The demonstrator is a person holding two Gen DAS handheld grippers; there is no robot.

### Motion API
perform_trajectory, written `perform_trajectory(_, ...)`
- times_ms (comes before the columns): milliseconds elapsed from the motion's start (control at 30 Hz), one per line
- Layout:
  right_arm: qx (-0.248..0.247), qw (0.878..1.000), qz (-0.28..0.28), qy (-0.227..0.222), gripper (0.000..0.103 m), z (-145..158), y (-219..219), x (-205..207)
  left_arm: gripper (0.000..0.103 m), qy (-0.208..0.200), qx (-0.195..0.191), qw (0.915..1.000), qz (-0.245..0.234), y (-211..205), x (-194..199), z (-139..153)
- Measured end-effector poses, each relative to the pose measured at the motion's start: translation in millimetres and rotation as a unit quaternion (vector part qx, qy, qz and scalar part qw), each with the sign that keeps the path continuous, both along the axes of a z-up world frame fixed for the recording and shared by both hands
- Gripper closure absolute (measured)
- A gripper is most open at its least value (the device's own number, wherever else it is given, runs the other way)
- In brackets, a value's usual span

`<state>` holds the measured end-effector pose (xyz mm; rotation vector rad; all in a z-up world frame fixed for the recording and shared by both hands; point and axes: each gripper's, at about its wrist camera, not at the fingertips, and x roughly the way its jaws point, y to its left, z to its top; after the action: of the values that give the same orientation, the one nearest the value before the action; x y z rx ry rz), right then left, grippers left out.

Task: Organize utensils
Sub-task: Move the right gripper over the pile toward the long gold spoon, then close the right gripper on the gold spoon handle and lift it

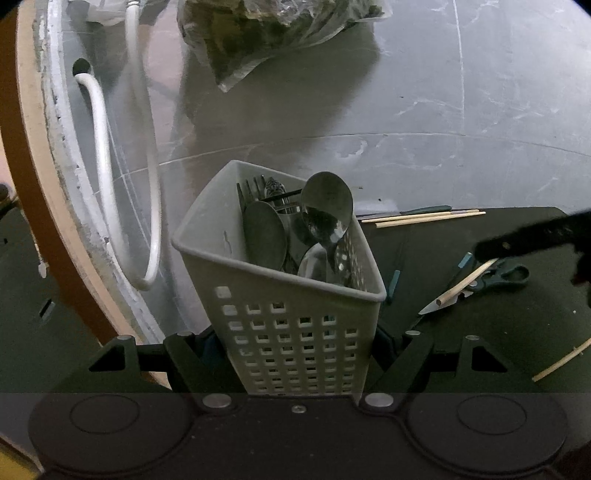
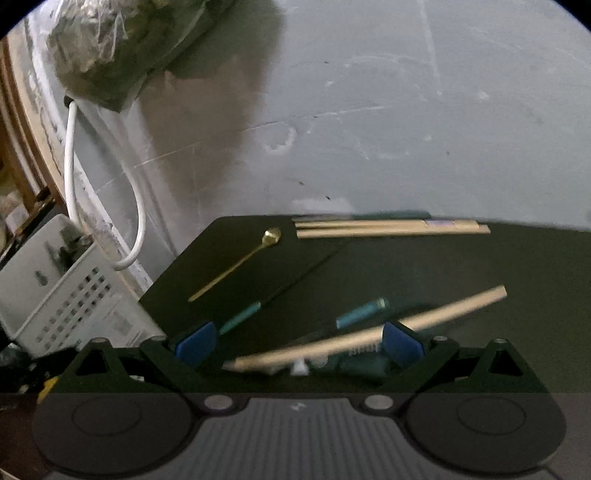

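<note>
My left gripper (image 1: 295, 354) is shut on the lower part of a white perforated utensil basket (image 1: 295, 332), held upright. Several spoons (image 1: 327, 210) and forks stand in it. The same basket (image 2: 66, 280) shows at the left of the right wrist view. My right gripper (image 2: 299, 347) is open, blue pads (image 2: 195, 345) wide apart, just above a black mat (image 2: 480, 266). Between and below its fingers lies a single chopstick (image 2: 369, 334) across teal-handled scissors (image 2: 354, 363). A thin gold spoon (image 2: 236, 264), a chopstick pair (image 2: 391, 227) and two teal-handled pieces (image 2: 240, 317) lie farther on.
A white cable (image 1: 103, 177) loops along the wall at left beside a wooden edge (image 1: 33, 155). A plastic bag (image 1: 266, 33) of dark stuff sits on the grey floor behind. Scissors (image 1: 495, 278) and another loose chopstick (image 1: 561, 360) lie right of the basket.
</note>
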<state>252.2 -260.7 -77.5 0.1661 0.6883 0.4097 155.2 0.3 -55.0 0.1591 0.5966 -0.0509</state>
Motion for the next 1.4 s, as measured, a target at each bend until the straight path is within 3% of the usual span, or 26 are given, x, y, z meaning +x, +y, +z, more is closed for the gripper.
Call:
perform_trajectory(167, 0.006, 1.0, 0.015, -0.004, 0.003, 0.6, 3.1, 47.5, 0.025, 0.003, 0.001, 0.9999, 0.016, -2.8, -0.3, 0.9)
perform_trajectory(267, 0.002, 0.999, 0.053, -0.008, 0.003, 0.7, 16.8, 73.8, 0.025, 0.007, 0.001, 0.9997, 0.023, -4.2, 0.5, 2.0)
perform_trajectory(467, 0.095, 0.987, 0.129, 0.015, 0.007, -7.4, 50.3, 125.1, 0.025, 0.011, 0.0, 0.9992, 0.039, -6.2, 0.3, 3.1)
perform_trajectory(667, 0.092, 0.988, 0.109, 0.052, 0.02, -32.6, 77.6, 154.7, 0.025, 0.016, -0.001, 0.9988, 0.047, -7.6, 4.4, 4.9)
perform_trajectory(800, 0.103, 0.99, 0.084, 0.055, 0.02, -44.4, 75.5, 163.0, 0.025, 0.015, -0.002, 0.9987, 0.049, -8.6, 5.6, 4.2)
perform_trajectory(1067, 0.129, 0.987, 0.084, 0.053, 0.019, -52.7, 78.8, 184.9, 0.025, 0.011, -0.007, 0.9988, 0.048, -5.7, 3.0, 2.4)
perform_trajectory(1133, 0.124, 0.987, 0.085, 0.052, 0.023, -52.4, 81.3, 187.8, 0.025, 0.012, -0.007, 0.9988, 0.048, -5.9, 2.7, 2.3)
perform_trajectory(1200, 0.11, 0.989, 0.085, 0.05, 0.045, -52.2, 83.9, 189.8, 0.025, 0.012, -0.006, 0.9988, 0.047, -5.8, 2.8, 2.8)
perform_trajectory(1300, 0.086, 0.992, 0.081, 0.045, 0.056, -50.3, 87.1, 188.2, 0.025, 0.012, -0.006, 0.9987, 0.048, -5.9, 3.2, 3.1)
perform_trajectory(1400, 0.053, 0.995, 0.072, 0.035, 0.091, -50.4, 89.9, 184.4, 0.025, 0.012, -0.006, 0.9987, 0.049, -6.0, 3.2, 3.0)
